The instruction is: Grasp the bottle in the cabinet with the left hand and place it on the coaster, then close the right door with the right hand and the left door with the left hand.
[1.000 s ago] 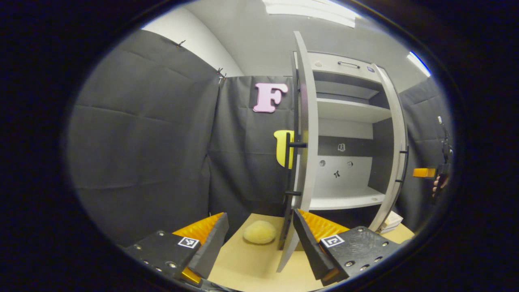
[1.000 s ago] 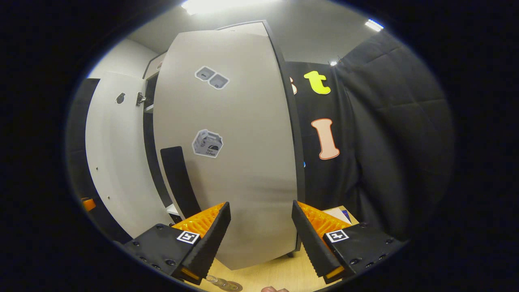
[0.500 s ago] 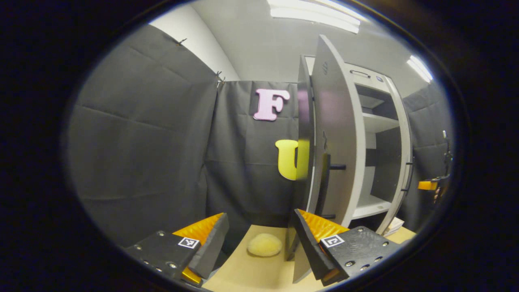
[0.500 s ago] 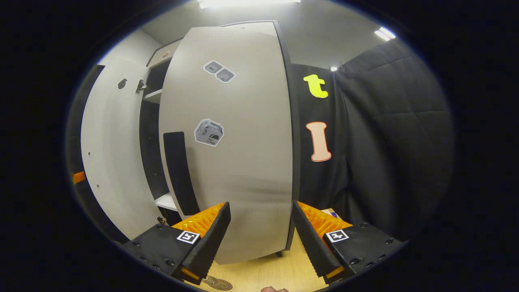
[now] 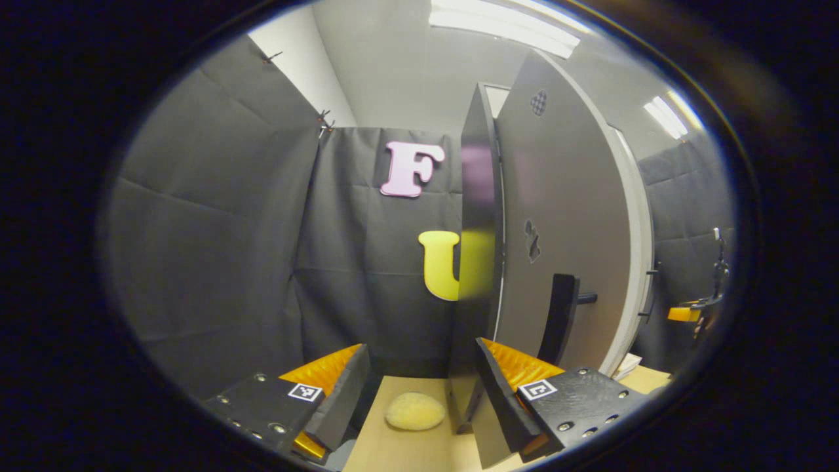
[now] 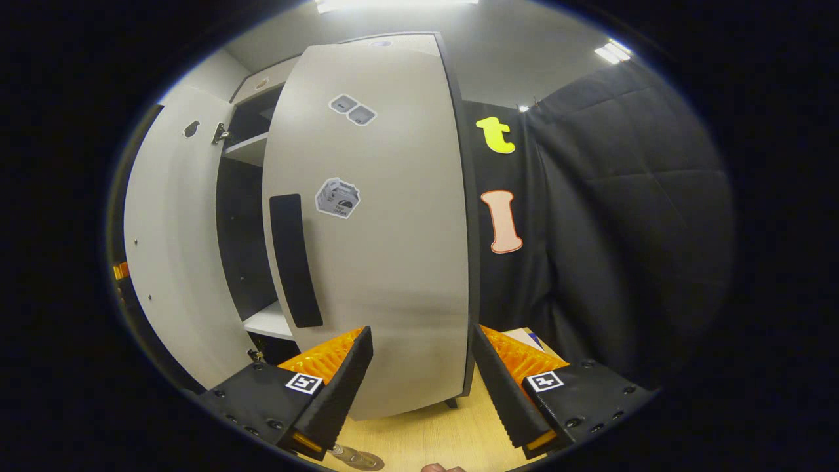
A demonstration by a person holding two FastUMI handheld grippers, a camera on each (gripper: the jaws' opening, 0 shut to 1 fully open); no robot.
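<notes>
Both the left claw [image 5: 419, 393] and the right claw [image 6: 419, 387] gape wide, empty. The right door [image 6: 387, 249] and left door [image 5: 564, 216] stand ajar. I cannot tell where the bottle is. A fast push could rebound either door or catch a finger at the closing edge.

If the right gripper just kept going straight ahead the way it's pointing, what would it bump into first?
Most likely the right door of the cabinet: its pale face stands directly ahead of the open right gripper, between the two fingers. How far off it is is hard to judge in this fisheye view.
</notes>
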